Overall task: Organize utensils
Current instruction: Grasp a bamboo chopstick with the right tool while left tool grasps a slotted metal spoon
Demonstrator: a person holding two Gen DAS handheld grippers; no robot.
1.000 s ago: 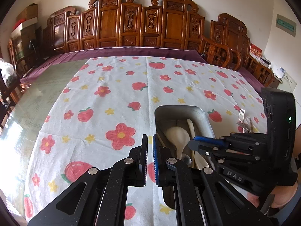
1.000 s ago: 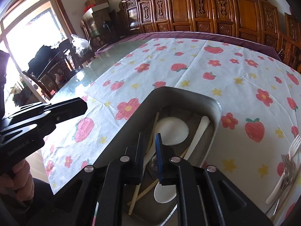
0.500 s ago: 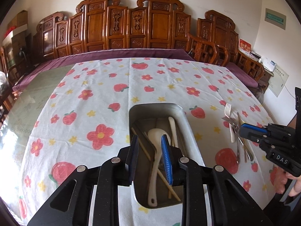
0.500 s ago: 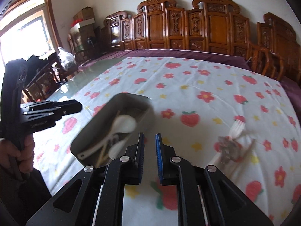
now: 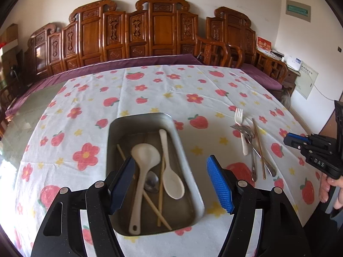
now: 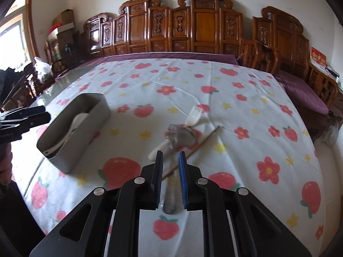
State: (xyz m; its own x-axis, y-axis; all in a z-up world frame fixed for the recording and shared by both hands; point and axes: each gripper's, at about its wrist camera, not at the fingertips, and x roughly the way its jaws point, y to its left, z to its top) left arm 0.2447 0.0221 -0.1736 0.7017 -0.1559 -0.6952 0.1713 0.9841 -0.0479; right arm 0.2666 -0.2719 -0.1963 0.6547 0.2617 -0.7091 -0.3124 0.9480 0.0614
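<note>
Right wrist view: claw lined up on leftover cutlery

Right wrist view shows right claw [image 6: 170, 175] low over the loose pile, pads slightly parted w/ a metal utensil handle [image 6: 170, 199] lying between them. Cannot tell whether pads touch it yet; looks not yet clamped. Just ahead: metal fork heads [image 6: 181, 135], white plastic fork [image 6: 194, 115], one wooden chopstick [image 6: 193, 150] slanting across, all on the strawberry-print cloth [image 6: 235, 107] covering the bench.

Left wrist view: left claw [image 5: 171, 184] wide open, holding nothing, hovering over near end of metal tray [image 5: 111, 132]. Already in tray: large white ladle [image 5: 142, 167], white spoon [image 5: 169, 171], small metal spoon [image 5: 151, 181] half hidden under ladle, pair of chopsticks [image 5: 159, 190] crossed along the bottom. Same pile seen at right of tray, well apart from it.

Progress, judged roughly: about half done. Five or so pcs binned; still out: white fork, a few metal pcs (count unclear, overlapping), one chopstick. Likely next: close on handle, lift, carry over to tray. Risk: neighbours overlap handle, could drag along or scatter.
</note>
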